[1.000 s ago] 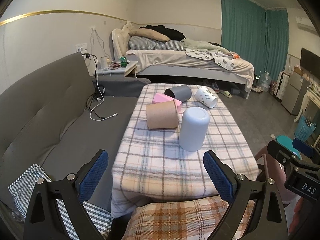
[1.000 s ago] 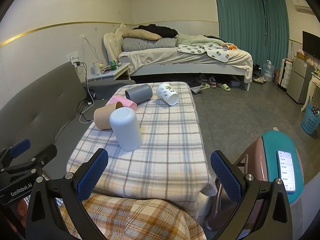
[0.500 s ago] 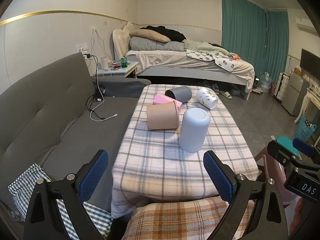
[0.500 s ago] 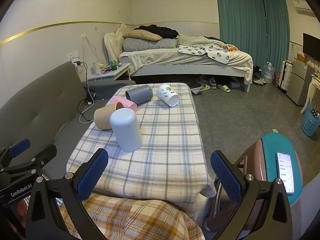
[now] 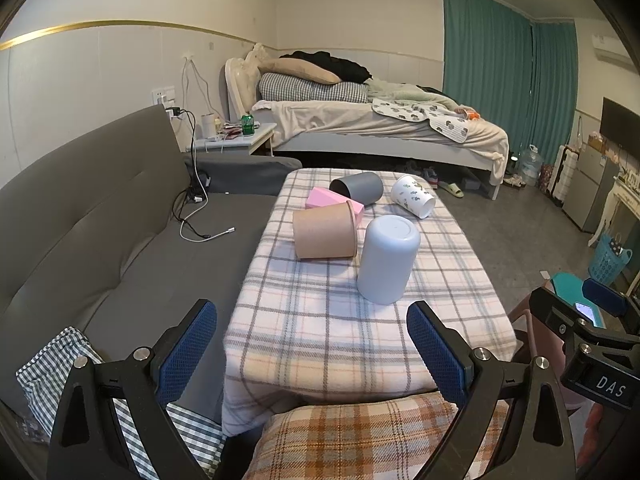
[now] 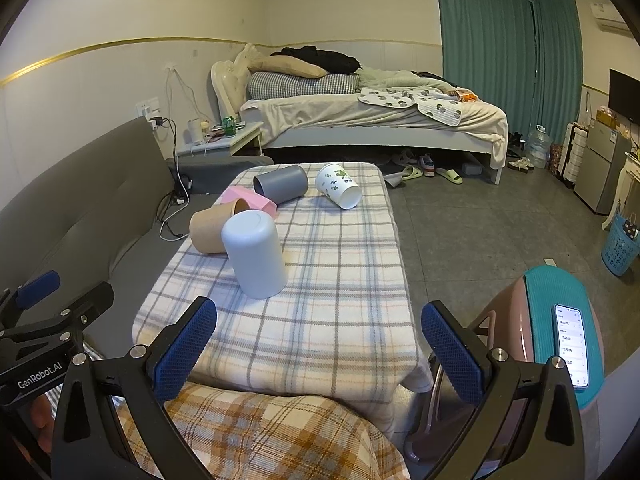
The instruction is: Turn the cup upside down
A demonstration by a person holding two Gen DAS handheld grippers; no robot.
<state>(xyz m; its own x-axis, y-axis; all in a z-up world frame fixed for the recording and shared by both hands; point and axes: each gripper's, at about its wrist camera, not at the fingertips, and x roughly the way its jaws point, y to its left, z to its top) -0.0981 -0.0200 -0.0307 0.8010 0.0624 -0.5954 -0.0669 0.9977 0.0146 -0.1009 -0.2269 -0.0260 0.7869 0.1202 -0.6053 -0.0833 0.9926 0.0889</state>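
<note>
Pale blue cup [image 5: 387, 259] upside down, axis upright, mouth on tablecloth [image 5: 320, 320]

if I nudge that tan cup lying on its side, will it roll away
Probably: the tan cup lies on its side, round wall on the tablecloth. Its taper suggests a curved path. The pink cup close behind may block it.
</note>
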